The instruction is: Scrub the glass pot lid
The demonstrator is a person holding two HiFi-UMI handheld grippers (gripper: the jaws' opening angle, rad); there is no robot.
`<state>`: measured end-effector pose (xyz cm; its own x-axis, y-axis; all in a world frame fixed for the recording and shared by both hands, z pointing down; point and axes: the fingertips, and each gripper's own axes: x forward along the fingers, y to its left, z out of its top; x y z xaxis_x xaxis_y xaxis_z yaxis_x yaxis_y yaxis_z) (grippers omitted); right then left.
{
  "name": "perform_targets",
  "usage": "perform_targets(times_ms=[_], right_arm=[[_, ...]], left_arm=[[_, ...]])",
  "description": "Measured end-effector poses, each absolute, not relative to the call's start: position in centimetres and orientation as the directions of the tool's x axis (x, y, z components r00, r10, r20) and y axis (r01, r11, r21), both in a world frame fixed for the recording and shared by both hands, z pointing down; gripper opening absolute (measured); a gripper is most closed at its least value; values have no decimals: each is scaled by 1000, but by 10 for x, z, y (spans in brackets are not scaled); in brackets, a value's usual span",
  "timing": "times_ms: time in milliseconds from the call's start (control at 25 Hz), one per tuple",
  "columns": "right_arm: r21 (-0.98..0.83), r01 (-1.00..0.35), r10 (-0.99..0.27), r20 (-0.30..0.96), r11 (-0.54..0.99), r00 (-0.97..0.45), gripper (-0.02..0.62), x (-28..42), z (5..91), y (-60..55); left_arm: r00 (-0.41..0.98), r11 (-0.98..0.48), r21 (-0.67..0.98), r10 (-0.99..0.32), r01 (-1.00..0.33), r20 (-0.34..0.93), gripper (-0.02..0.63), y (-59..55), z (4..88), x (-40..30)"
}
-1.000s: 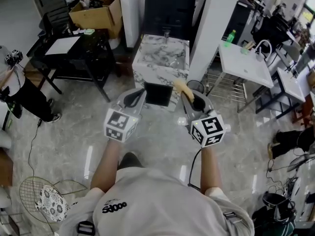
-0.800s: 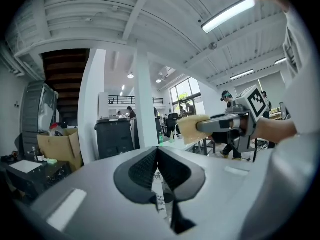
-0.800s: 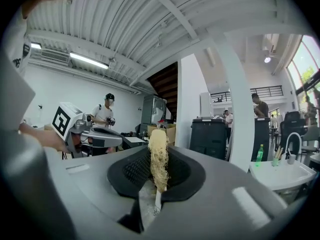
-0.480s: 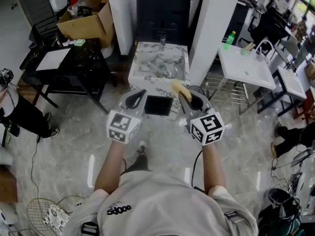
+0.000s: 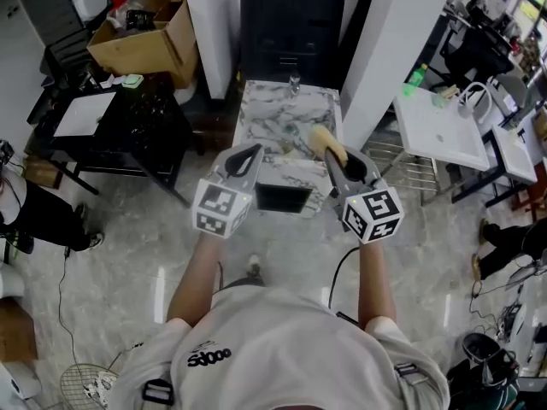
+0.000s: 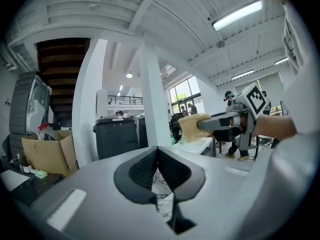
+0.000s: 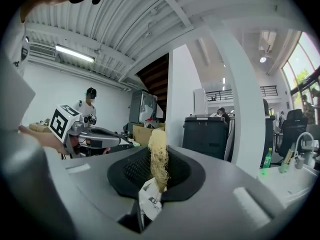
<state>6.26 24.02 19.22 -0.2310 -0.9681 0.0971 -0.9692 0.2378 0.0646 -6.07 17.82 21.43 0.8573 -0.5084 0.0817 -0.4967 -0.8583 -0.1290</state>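
Right tool (image 7: 159,180) was clamped on a light, soft loofah scrubber (image 7: 158,151), left tool (image 6: 158,160) was closed and empty; glass lid not discernible, probably in the marble sink (image 5: 275,102) ahead of both tools; expect it heavy, slick, fragile, so take its knob.

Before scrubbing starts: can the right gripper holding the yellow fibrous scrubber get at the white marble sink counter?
Probably yes: right gripper hangs by the near edge of the white marble sink counter, nothing between.
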Motion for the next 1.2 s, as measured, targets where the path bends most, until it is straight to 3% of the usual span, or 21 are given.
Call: perform_targets(times_ms=[800,1200], right_arm=[[25,-985,-960,230,170,-160,46,93,252,100],[40,-989,-926,360,139,-116,46,108,314,25]], left_arm=[[865,-876,-71,-482,-477,142,11,40,257,-46],[871,-889,-38,-455,-456,185,11,-32,290,-37]])
